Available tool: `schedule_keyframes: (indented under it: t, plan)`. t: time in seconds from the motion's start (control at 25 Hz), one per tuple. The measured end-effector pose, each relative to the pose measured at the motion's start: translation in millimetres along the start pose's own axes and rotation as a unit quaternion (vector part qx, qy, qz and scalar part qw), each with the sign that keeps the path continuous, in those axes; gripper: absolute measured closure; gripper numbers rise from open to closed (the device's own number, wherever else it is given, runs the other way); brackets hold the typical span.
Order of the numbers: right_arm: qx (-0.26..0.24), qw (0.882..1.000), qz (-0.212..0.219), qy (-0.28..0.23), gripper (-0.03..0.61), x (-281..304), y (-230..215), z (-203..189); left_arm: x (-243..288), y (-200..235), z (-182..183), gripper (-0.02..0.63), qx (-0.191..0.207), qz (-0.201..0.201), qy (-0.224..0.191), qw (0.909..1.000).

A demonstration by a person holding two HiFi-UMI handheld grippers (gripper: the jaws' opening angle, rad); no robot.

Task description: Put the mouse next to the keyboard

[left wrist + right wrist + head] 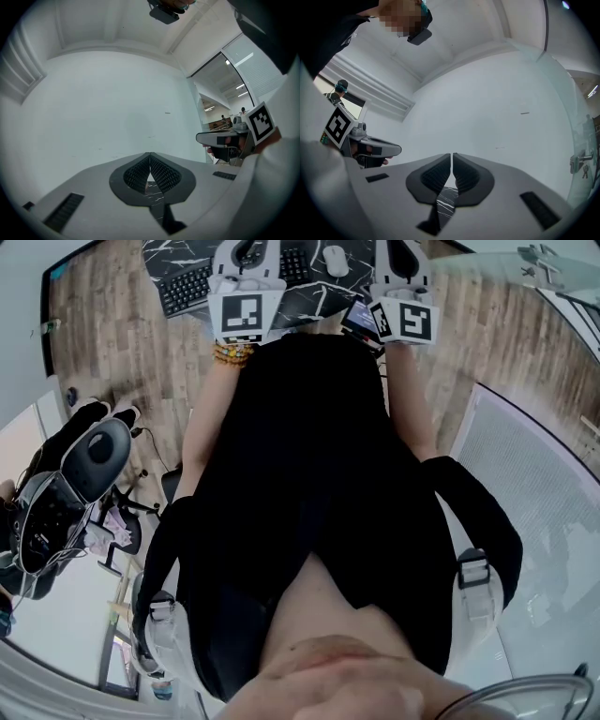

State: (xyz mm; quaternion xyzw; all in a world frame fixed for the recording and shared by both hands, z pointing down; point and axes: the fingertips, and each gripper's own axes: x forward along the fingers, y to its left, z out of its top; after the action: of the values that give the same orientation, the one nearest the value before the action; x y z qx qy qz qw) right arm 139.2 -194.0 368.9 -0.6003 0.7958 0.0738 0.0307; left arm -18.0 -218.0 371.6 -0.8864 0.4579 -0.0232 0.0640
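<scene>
Left gripper (pixel 150 157): jaws clamped together, nothing in them. Right gripper (pixel 452 159): same, only a hairline slit, nothing held. Ahead, keyboard (pixel 187 285) lies on black marbled mat (pixel 173 254), its right end hidden behind my left gripper. Mouse (pixel 335 259) sits just right of keyboard, same mat, untouched.
</scene>
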Motion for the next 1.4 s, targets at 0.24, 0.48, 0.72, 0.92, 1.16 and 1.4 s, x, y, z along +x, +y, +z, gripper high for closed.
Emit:
schedule_keyframes:
  t: [0.24,0.48,0.72,0.92,1.16,1.4]
  plan:
    - [-0.001,1.0,-0.001,0.003,0.541,-1.6,-0.3,-0.2,-1.3,-2.9,-0.8,0.6,0.0,-0.003,0.001,1.0]
    - [0.001,1.0,0.001,0.005,0.541,0.6,-0.2,-2.4,-1.0,-2.4,-3.5,0.6,-0.006,-0.002,0.003,1.0]
    - [-0.001,1.0,0.002,0.009,0.541,-0.8,0.4,-3.2,-3.3,-2.7,-6.8,0.6,-0.006,-0.002,0.007,1.0]
    - [0.0,1.0,0.0,0.012,0.541,-0.7,-2.0,-5.1,-3.5,-4.9,-8.2,0.6,-0.007,-0.005,0.009,0.9999]
    - [0.001,1.0,0.001,0.013,0.541,2.2,-2.6,-6.6,-3.4,-3.3,-10.4,0.6,-0.005,-0.003,0.012,0.9999]
    - [0.005,1.0,0.0,0.02,0.541,2.8,-5.0,-12.0,-3.1,-2.7,-12.4,0.6,-0.005,-0.003,0.015,0.9999]
